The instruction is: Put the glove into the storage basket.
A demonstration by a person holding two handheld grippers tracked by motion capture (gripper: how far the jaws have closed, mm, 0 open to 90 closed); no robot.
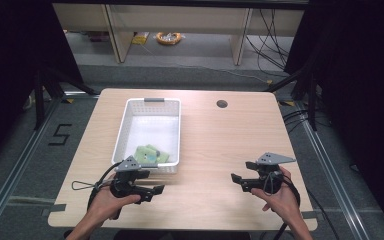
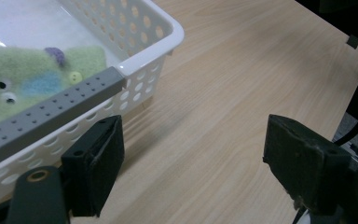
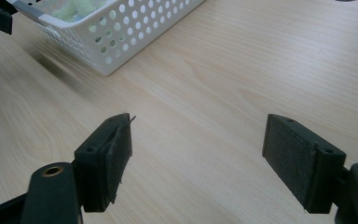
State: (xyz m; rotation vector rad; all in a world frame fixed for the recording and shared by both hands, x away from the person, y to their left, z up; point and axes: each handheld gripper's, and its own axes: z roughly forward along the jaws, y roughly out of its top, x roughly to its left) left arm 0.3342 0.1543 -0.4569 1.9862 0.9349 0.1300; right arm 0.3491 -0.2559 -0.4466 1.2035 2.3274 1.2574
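**Both tongs empty, plush in the basket**

Left tongs gape wide over the light wooden tabletop, just beside the white perforated plastic basket holding the green felt plush. Right tongs, well apart, spread wide too, nothing between them.

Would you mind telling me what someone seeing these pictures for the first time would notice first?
Most striking is the white perforated basket on the left half of the wooden table, with a green felt toy lying at its near end. The left gripper sits just in front of the basket's near rim, jaws wide apart and empty. The right gripper is off to the right above bare tabletop, also open with nothing between its jaws.
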